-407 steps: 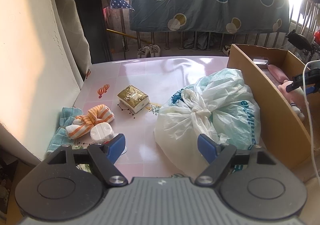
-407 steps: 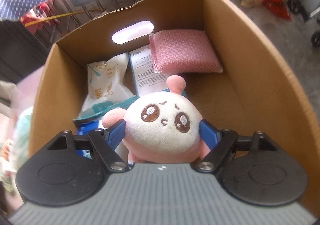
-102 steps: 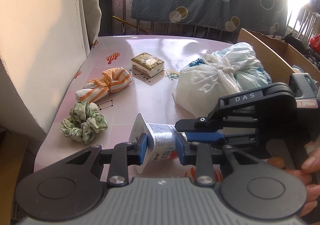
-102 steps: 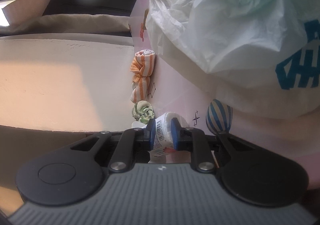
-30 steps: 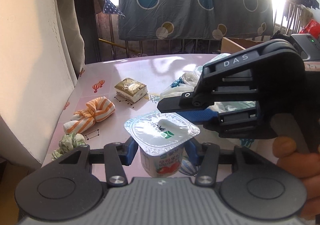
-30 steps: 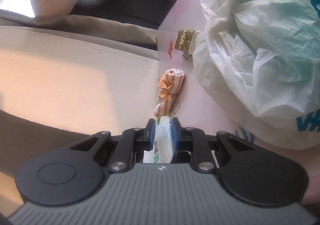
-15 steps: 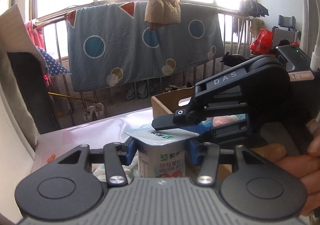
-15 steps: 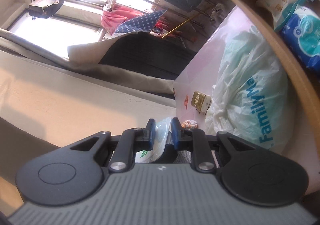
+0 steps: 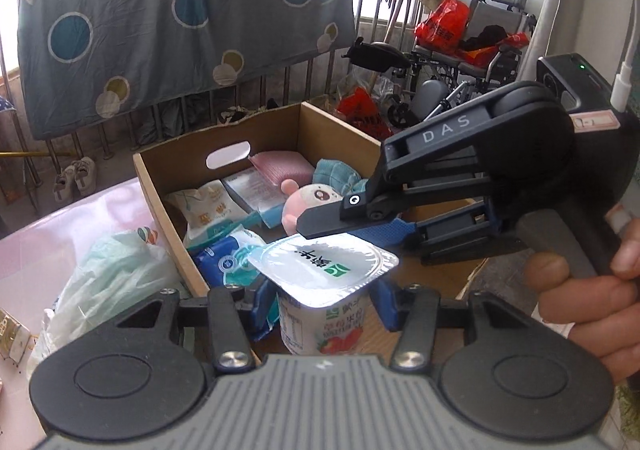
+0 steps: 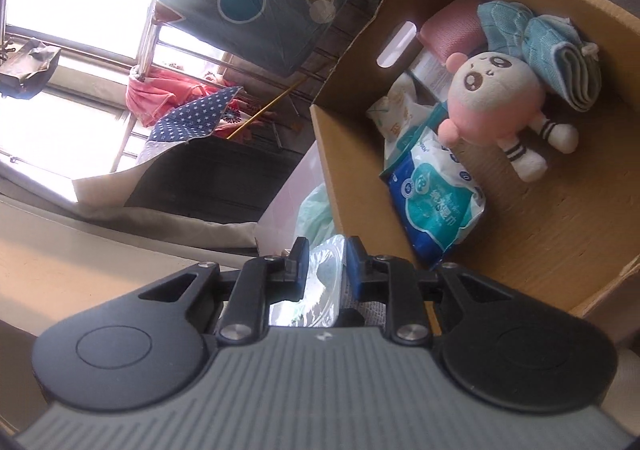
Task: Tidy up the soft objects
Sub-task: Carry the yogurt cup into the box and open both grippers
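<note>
I've carried the yogurt cup point(image 9: 320, 282) off the desk; it now hangs over the box point(image 9: 224, 138). My left tongs point(image 9: 322, 300) grip its body, while my right tongs point(image 10: 326, 264), astride the foil rim, are opening. Drop comes next.

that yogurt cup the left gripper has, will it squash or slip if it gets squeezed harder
The yogurt cup looks thin-walled, so a harder squeeze from the left gripper would probably dent it. Its smooth printed sides may slip. The foil lid overhangs the pads, which likely helps catch it, though foil could puncture easily.
</note>
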Available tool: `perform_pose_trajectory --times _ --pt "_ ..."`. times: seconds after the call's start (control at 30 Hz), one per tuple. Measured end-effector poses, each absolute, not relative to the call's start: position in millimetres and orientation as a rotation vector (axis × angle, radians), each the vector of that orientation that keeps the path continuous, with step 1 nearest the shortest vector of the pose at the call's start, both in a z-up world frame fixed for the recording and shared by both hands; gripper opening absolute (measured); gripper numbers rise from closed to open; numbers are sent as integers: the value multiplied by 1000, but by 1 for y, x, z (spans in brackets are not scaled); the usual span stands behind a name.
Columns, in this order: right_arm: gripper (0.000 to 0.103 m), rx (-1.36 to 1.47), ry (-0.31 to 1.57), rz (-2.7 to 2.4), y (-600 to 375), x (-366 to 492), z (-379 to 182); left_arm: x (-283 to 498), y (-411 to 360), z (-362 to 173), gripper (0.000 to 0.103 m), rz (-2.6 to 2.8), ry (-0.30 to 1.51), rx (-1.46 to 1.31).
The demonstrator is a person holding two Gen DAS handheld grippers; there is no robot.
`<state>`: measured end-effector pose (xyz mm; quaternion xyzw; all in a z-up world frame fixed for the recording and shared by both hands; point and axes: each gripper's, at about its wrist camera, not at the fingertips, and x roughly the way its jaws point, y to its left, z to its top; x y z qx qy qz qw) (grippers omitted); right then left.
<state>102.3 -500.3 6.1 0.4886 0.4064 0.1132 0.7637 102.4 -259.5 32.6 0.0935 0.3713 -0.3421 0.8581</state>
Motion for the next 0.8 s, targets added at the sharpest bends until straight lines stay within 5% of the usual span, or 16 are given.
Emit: perform_pose_trajectory --times 0.23,0.8 --pt "22 1013 1025 203 -499 123 -33 113 -258 -5 52 -728 948 238" --pt "26 911 1029 109 -499 153 -44 111 -224 14 57 -678 864 179"
